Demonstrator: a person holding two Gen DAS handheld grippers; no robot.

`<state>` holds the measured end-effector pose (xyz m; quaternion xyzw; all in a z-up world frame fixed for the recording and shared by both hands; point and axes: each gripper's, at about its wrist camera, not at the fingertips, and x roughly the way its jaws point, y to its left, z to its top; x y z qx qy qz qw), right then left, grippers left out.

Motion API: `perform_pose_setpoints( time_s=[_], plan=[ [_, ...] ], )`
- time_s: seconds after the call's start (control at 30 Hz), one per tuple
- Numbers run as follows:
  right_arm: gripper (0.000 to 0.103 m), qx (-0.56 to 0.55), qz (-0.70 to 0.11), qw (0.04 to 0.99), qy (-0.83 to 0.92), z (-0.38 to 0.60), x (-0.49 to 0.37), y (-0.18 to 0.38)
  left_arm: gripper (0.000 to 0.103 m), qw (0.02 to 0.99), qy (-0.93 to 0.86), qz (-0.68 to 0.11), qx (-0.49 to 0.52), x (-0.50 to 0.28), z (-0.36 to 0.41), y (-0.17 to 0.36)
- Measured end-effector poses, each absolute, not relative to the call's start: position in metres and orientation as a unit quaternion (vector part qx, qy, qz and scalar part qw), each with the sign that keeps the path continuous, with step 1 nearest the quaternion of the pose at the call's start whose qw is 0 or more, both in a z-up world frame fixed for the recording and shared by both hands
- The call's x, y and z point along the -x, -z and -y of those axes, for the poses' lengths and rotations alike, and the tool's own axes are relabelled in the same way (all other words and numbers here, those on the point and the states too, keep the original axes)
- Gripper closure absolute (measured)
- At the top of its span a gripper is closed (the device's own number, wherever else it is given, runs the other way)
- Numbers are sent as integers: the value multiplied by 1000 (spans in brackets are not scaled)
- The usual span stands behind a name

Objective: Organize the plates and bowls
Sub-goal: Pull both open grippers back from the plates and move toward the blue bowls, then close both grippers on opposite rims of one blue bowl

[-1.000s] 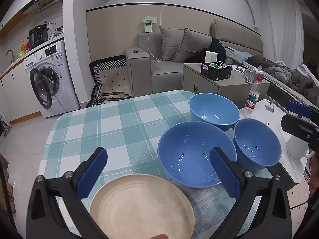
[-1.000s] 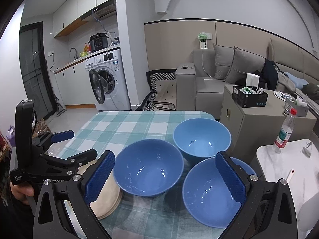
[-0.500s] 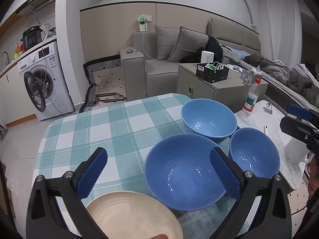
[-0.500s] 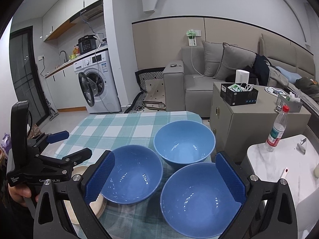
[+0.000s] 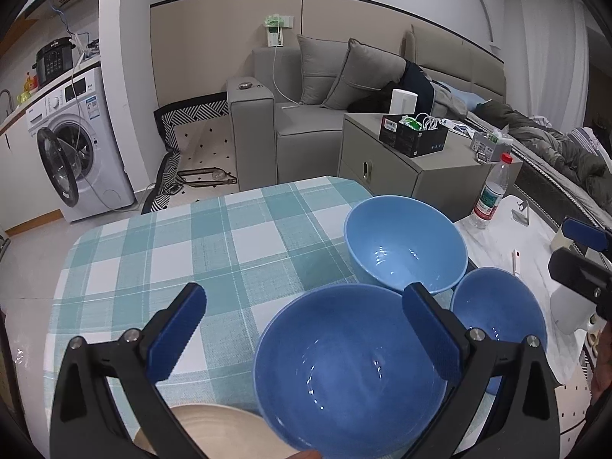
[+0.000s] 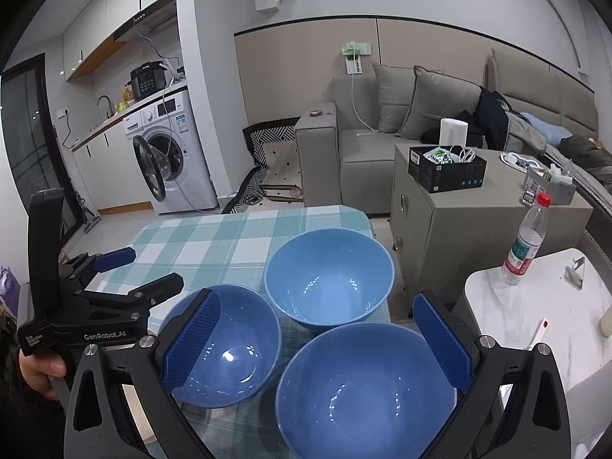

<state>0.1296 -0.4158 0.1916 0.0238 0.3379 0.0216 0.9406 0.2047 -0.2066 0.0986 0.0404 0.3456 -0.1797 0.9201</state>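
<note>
Counting three blue bowls [image 6: 329, 279] | one cream plate [image 5: 214, 432] | both grippers' fingers [image 6: 440, 340] spread, empty

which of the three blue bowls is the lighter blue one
The far bowl, nearest the sofa end of the checked table. It is a paler sky blue; the two near bowls, in front of the grippers, are a deeper blue.

Both claws are spread wide and hold nothing: left claw [image 5: 302, 338], right claw [image 6: 315, 338]; a hand [image 6: 38, 373] grips the left handle.
</note>
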Motion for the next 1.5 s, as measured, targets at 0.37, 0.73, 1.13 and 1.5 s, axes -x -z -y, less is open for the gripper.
perform_pose_setpoints(
  time_s=[0.37,0.73,1.13,1.5],
  plan=[
    [1,-2,-379,925,2,436,-157,-175,0,915,171,-363,-32,-225,219,-90],
    [1,-15,-424,906,3,450,-190,-141,0,907,167,-386,-39,-249,232,-77],
    [1,-60,-448,892,22,473,-221,-122,0,897,168,-405,-52,-273,243,-66],
    [1,-42,-454,889,39,475,-236,-112,0,889,176,-420,-57,-290,255,-59]
  ],
)
